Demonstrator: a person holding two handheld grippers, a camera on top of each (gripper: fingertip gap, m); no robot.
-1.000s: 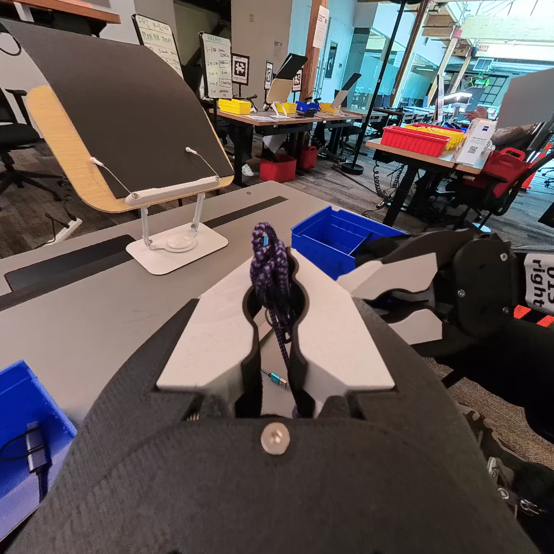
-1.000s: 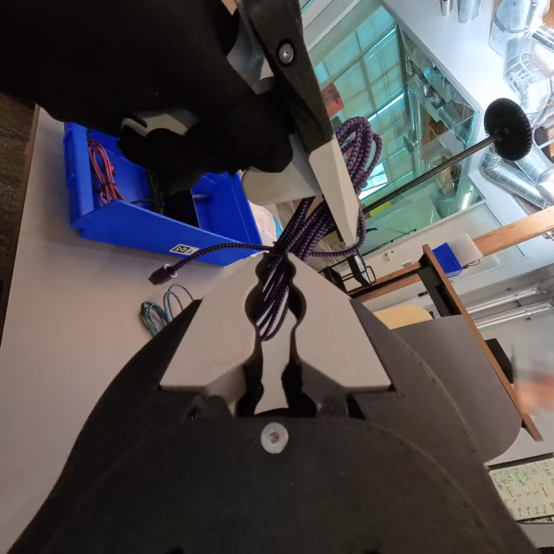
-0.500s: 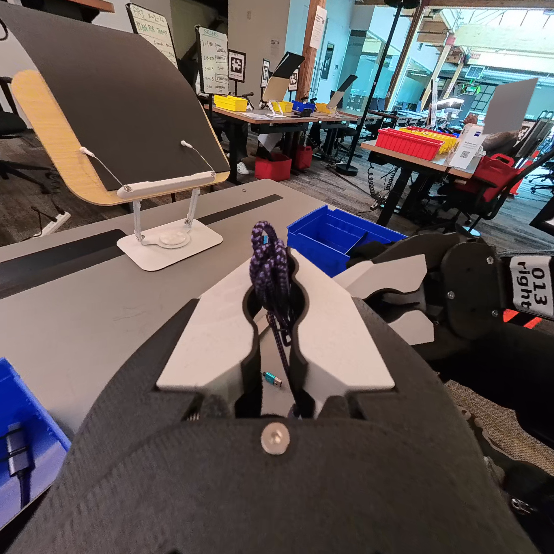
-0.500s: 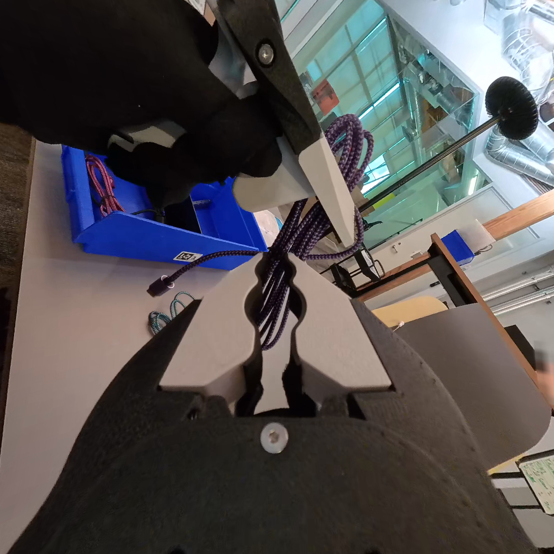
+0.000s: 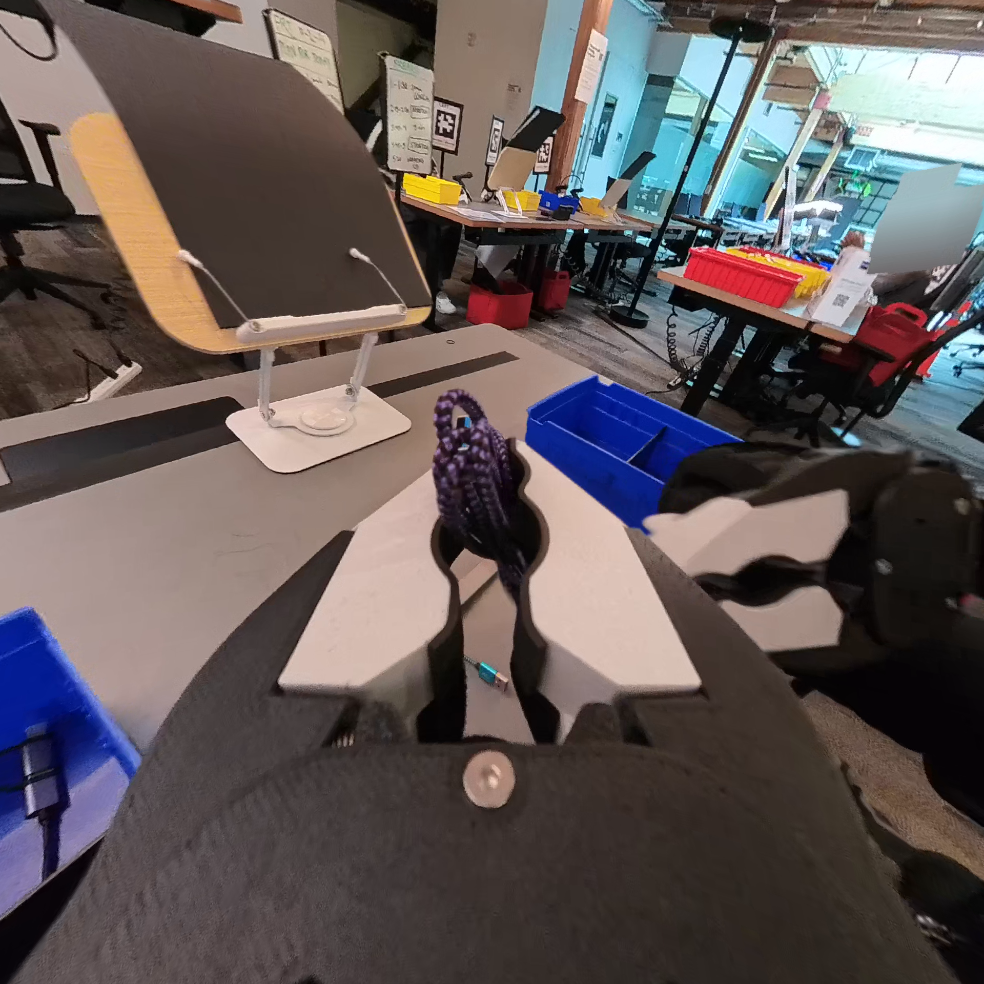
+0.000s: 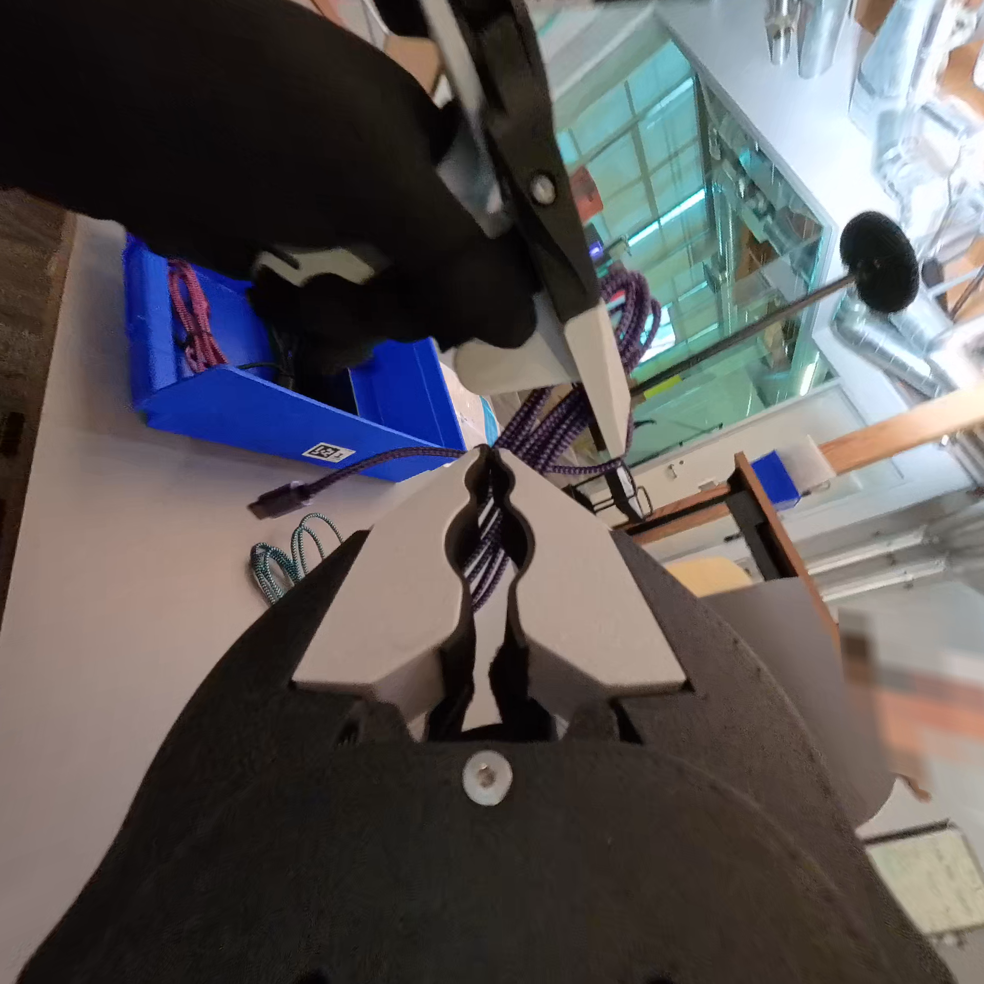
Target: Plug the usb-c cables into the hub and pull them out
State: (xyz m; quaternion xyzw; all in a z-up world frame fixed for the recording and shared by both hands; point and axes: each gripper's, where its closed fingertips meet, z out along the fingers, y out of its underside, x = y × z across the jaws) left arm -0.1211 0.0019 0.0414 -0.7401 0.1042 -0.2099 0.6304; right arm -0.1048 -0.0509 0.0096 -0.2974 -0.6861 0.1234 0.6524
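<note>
Grey desk (image 5: 133,538) underneath, matte, with a long black strip (image 5: 106,442) running across its far part. On it: a white book stand (image 5: 319,426) holding a dark board with a pale wood edge; a blue divided bin (image 5: 601,452) to the right, its two visible compartments bare; another blue bin (image 5: 32,708) at the near left with a dark cable plug lying inside. Beyond the desk, an open workshop: wooden benches, yellow and red trays, whiteboards, red bins on a dark plank floor, tall glazed partitions.

Left gripper (image 5: 487,511) pinching a coiled purple braided usb-c cable (image 5: 471,479), loops standing up out of the round notch between the fingers, held above the desk. Below, seen through the gap, a teal cable plug (image 5: 492,679) lying on the desk.

Right gripper (image 6: 490,458) pressed together on the same bundle (image 6: 487,559), strands running through its notch; one loose end with a dark plug (image 6: 277,503) dangling left over the desk. Just beside it, a teal braided cable (image 6: 290,554) coiled on the surface. Behind, a blue bin (image 6: 277,410) holding a red braided cable (image 6: 191,325), partly hidden by the left gripper (image 6: 601,404) and a black glove. Hub not discernible.
</note>
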